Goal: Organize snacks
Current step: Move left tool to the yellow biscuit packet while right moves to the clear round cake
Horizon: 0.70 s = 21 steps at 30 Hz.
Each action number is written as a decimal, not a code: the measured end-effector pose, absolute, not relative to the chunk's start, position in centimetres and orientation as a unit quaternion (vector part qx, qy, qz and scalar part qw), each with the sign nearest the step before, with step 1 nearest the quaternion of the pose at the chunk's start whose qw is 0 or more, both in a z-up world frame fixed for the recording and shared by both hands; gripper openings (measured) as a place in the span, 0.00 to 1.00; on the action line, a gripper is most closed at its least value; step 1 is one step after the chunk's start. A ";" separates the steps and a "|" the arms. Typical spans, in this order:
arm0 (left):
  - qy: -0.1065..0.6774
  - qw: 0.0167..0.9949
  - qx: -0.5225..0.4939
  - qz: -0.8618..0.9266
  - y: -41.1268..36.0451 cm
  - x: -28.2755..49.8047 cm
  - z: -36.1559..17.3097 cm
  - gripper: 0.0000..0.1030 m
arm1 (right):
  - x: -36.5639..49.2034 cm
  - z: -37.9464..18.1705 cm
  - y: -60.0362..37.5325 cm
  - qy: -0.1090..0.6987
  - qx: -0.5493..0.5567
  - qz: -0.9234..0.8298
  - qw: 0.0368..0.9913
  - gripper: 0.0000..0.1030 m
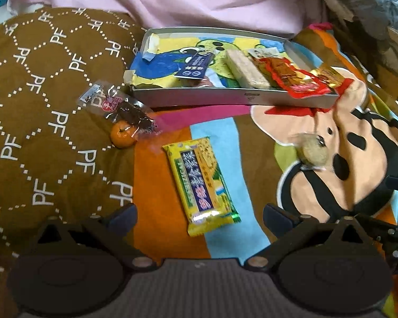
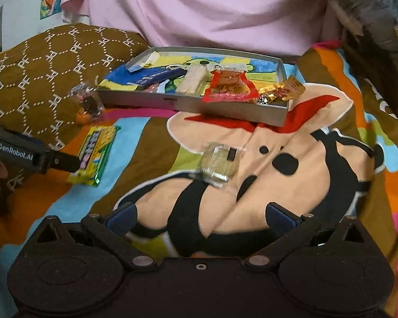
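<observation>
The grey tray (image 1: 193, 98) sits on the cartoon-print bedspread (image 2: 291, 185) and already carries a blue packet (image 1: 192, 70), a pale wafer bar (image 1: 248, 71), a red packet (image 1: 297, 82) and a gold-wrapped sweet (image 2: 281, 90) that hangs over its right corner. Still loose in front of the tray are the yellow biscuit pack (image 1: 201, 182), a clear-wrapped round cake (image 2: 219, 167), a small orange (image 1: 122, 136) and a clear bag of dark dried fruit (image 1: 124, 108) lying on top of the orange, off the tray's left end against the brown pillow (image 1: 39, 106). The left gripper (image 1: 199, 218) stands wide and empty with the yellow pack between its fingers' line; the right gripper (image 2: 199, 218) is likewise wide and empty, short of the round cake. The yellow pack looks light, flat and slick — likely brittle inside, so a gentle pinch across its short width near the middle seems best. The cake looks soft and crumbly under crinkly film; take it by the body, not the loose wrapper edge. The soft bedding will give under any press. Both views are motion-blurred — print on the wrappers is unreadable, the orange is mostly hidden in the right wrist view, and the tray's far contents are hard to separate.
</observation>
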<state>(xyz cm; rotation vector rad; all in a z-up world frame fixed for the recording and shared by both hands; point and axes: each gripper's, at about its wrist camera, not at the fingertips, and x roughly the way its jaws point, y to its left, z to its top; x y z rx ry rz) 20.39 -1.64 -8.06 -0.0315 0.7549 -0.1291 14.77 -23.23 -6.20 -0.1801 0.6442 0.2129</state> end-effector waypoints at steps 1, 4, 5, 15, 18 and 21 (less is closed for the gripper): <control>0.371 0.926 -0.021 -0.061 -1.5 21.0 -8.3 1.00 | 15.3 -6.2 -23.3 0.314 -0.087 0.105 0.940 0.99; 0.381 0.923 -0.030 -0.046 -1.6 22.6 -8.9 1.00 | 17.4 -6.2 -23.0 0.300 -0.084 0.112 0.944 0.99; 0.381 0.923 -0.030 -0.041 -1.7 23.1 -9.1 1.00 | 18.4 -6.2 -22.7 0.289 -0.086 0.116 0.947 0.99; 0.384 0.921 -0.022 -0.054 -2.9 25.9 -10.1 1.00 | 24.7 -8.0 -22.8 0.310 -0.011 0.078 0.947 0.99; 0.396 0.915 -0.025 -0.069 -3.3 26.3 -10.6 1.00 | 24.9 -9.6 -23.3 0.334 0.016 0.051 0.941 0.96; 0.402 0.911 -0.035 -0.080 -3.5 26.8 -10.9 1.00 | 25.3 -10.3 -23.7 0.331 0.029 0.040 0.942 0.94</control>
